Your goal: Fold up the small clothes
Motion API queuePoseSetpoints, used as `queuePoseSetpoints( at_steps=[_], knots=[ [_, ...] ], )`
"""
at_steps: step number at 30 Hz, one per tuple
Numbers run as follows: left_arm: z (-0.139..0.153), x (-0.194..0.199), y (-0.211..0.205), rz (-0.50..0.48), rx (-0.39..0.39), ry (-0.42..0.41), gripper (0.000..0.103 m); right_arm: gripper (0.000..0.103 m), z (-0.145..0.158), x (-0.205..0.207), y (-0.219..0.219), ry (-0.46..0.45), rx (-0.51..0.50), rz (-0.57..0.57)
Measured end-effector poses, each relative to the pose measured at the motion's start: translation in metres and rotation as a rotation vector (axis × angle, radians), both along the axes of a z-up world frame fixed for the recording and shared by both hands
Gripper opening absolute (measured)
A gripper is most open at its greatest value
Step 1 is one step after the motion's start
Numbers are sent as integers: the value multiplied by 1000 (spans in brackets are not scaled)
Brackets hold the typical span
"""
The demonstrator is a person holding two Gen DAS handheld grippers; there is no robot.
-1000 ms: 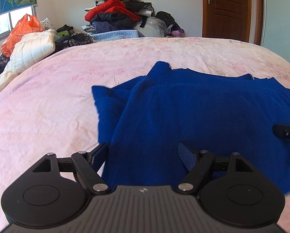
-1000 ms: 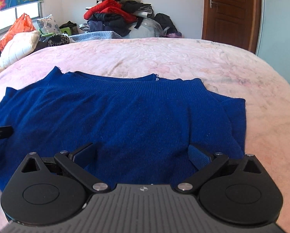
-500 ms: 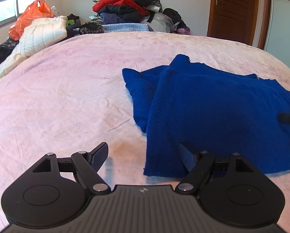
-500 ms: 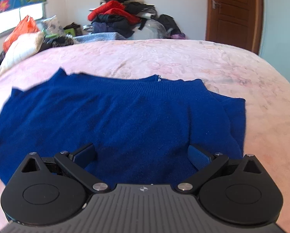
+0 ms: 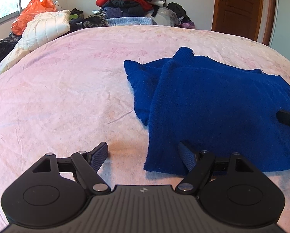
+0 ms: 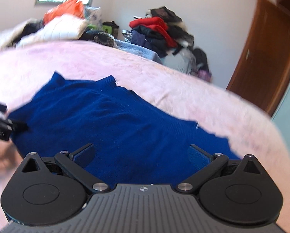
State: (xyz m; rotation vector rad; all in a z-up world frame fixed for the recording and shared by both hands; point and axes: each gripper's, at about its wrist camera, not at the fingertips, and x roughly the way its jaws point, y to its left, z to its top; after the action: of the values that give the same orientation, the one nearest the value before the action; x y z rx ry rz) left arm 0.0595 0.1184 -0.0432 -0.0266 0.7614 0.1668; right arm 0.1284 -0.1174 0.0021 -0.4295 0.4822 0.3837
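A blue knit sweater (image 5: 213, 104) lies flat on the pink bedspread (image 5: 67, 89), its left sleeve folded in under the body. My left gripper (image 5: 143, 153) is open and empty at the sweater's near left corner, its right finger over the hem. My right gripper (image 6: 141, 151) is open and empty above the sweater (image 6: 115, 122), and its view is tilted and blurred. The right gripper shows at the right edge of the left wrist view (image 5: 289, 119). The left gripper shows at the left edge of the right wrist view (image 6: 1, 124).
A pile of clothes (image 5: 131, 5) stands beyond the bed's far edge. A white padded jacket (image 5: 42, 31) and an orange plastic bag (image 5: 32, 13) lie at the far left. A brown door (image 5: 240, 7) is at the back right.
My left gripper has moved left and back off the sweater to its near left corner. My right gripper has swung and tilted, its view now blurred. The sweater stays flat.
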Motion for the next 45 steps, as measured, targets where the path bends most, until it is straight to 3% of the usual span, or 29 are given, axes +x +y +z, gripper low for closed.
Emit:
queuePoseSetpoints(
  at_steps=[7, 15, 18, 23, 33, 45],
  knots=[
    [2, 0, 4, -6, -9, -2, 81, 102, 2, -13, 15, 10, -5, 53],
    [19, 15, 25, -37, -37, -62, 81, 102, 3, -29, 40, -2, -38, 126],
    [23, 35, 45, -67, -129, -59, 81, 102, 0, -37, 55, -4, -75, 171],
    [24, 69, 81, -136, -392, -17, 81, 100, -11, -55, 82, -42, -187, 244],
    [1, 136, 99, -178, -638, 111, 81, 95, -31, -76, 119, -52, -262, 309],
    [-1, 178, 77, -301, -633, 118, 85, 79, -37, -65, 146, -119, -231, 249]
  ],
)
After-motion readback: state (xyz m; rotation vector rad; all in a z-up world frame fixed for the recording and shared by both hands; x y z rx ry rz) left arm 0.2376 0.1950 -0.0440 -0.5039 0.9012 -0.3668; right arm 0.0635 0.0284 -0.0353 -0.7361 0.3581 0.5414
